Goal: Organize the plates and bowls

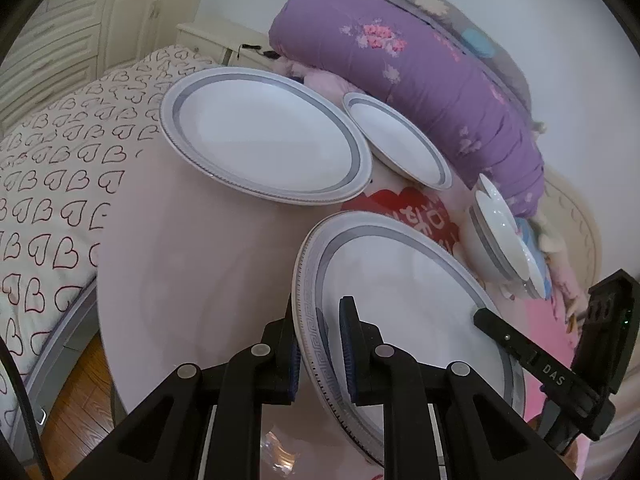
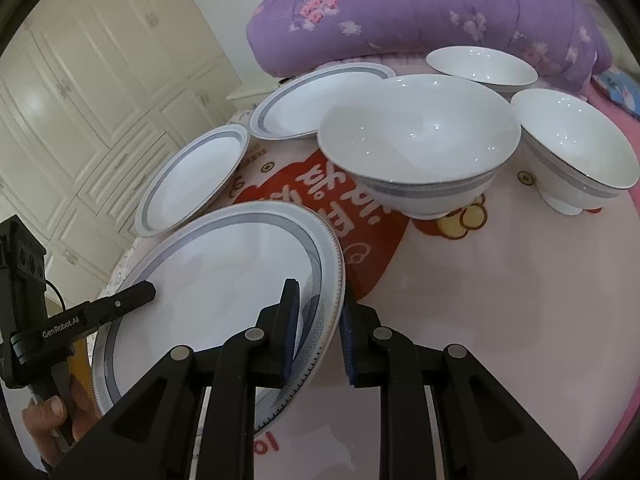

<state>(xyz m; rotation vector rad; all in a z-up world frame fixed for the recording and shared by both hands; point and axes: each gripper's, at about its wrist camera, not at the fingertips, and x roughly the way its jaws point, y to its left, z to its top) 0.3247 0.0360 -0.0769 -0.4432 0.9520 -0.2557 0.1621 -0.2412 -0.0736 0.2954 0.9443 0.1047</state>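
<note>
A large white plate with a grey patterned rim (image 1: 404, 300) is held by both grippers at opposite edges, above the round pink table. My left gripper (image 1: 320, 344) is shut on its left rim. My right gripper (image 2: 318, 336) is shut on its right rim (image 2: 224, 280). A second large plate (image 1: 260, 136) and a smaller plate (image 1: 400, 140) lie further back. In the right wrist view, a large bowl (image 2: 420, 140) and two smaller bowls (image 2: 580, 148) (image 2: 480, 64) stand on the table beyond the held plate.
The round table (image 1: 180, 260) has a pink cloth with a red print. A folded purple quilt (image 1: 420, 64) lies behind the dishes. A bed with a heart-print sheet (image 1: 48, 168) is at the left, with cream wardrobes (image 2: 100, 80) behind.
</note>
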